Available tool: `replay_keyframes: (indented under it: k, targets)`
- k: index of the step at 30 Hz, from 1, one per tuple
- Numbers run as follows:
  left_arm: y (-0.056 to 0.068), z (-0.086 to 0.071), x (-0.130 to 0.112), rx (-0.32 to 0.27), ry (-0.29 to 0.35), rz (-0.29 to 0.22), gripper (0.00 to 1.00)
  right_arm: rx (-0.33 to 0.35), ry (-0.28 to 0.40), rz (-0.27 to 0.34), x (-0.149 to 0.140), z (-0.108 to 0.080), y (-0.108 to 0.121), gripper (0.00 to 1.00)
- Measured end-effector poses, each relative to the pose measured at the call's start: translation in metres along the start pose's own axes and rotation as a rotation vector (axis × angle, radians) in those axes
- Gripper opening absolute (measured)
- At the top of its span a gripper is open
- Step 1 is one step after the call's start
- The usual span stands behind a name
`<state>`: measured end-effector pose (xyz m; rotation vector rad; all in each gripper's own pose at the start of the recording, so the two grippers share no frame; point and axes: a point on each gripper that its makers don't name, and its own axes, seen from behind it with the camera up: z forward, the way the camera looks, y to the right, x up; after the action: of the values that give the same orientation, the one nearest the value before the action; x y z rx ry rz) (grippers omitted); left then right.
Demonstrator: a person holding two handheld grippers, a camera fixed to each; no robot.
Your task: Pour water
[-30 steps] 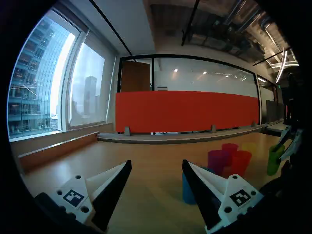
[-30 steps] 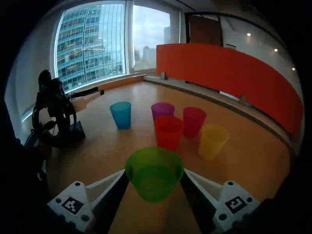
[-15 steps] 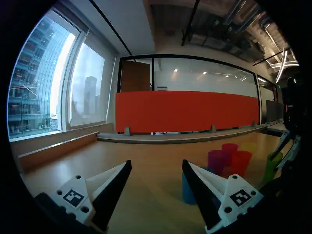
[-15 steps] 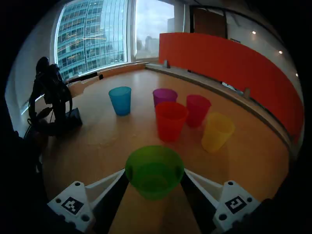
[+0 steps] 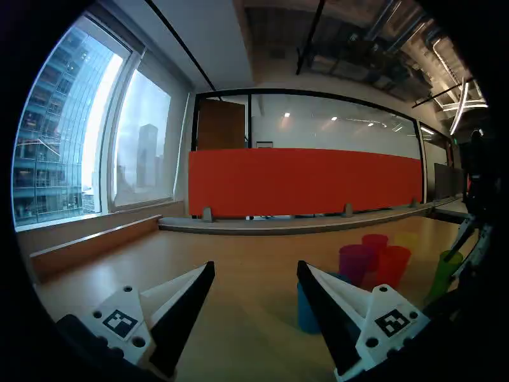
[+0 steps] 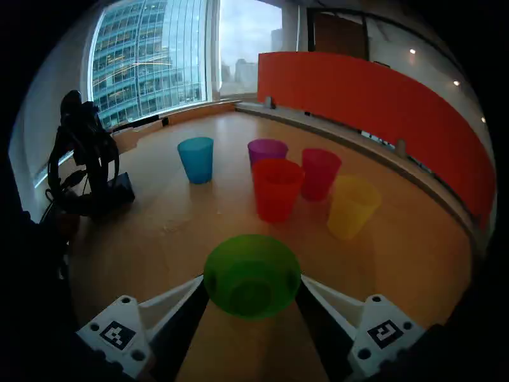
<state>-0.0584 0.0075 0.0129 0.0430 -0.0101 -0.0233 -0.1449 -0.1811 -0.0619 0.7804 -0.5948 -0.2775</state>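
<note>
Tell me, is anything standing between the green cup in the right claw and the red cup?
Nothing visible does. Only bare table lies between the green cup, held in the right claw, and the red cup. The purple cup, pink cup and yellow cup stand behind or beside it.

Blue cup (image 5: 306, 315) half hidden behind the jaws, yellow cup (image 5: 407, 240) blurred

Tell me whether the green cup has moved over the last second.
Yes. In the left gripper view the green cup sank lower and tipped, against the unmoved red cup.
</note>
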Motion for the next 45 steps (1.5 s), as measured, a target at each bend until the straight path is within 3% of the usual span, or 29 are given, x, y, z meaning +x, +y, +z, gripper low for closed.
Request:
replay_keyframes:
  k: [4, 11, 17, 21, 30, 36, 45]
  targets:
    - [0.0, 0.0, 0.0, 0.0, 0.0, 0.0, 0.96, -0.013, -0.008, -0.006, -0.004, 0.001, 0.002, 1.0]
    - [0.0, -0.001, 0.0, 0.0, 0.0, 0.0, 0.96, -0.022, -0.008, 0.004, -0.012, -0.01, 0.001, 1.0]
    - [0.0, -0.002, 0.001, 0.001, 0.0, 0.0, 0.96, -0.094, 0.005, 0.036, -0.026, -0.044, 0.023, 1.0]
    - [0.0, -0.001, 0.001, 0.001, 0.0, 0.0, 0.96, -0.153, 0.05, 0.077, -0.022, -0.072, 0.042, 1.0]
    - [0.0, 0.0, 0.001, 0.0, 0.0, 0.0, 0.96, -0.295, 0.239, 0.123, 0.018, -0.113, 0.078, 1.0]
    - [0.0, 0.0, 0.001, 0.0, 0.0, 0.0, 0.96, -0.466, 0.426, 0.194, 0.051, -0.13, 0.119, 1.0]
    - [0.0, 0.0, 0.001, 0.0, 0.0, 0.0, 0.96, -0.691, 0.637, 0.282, 0.068, -0.151, 0.163, 1.0]
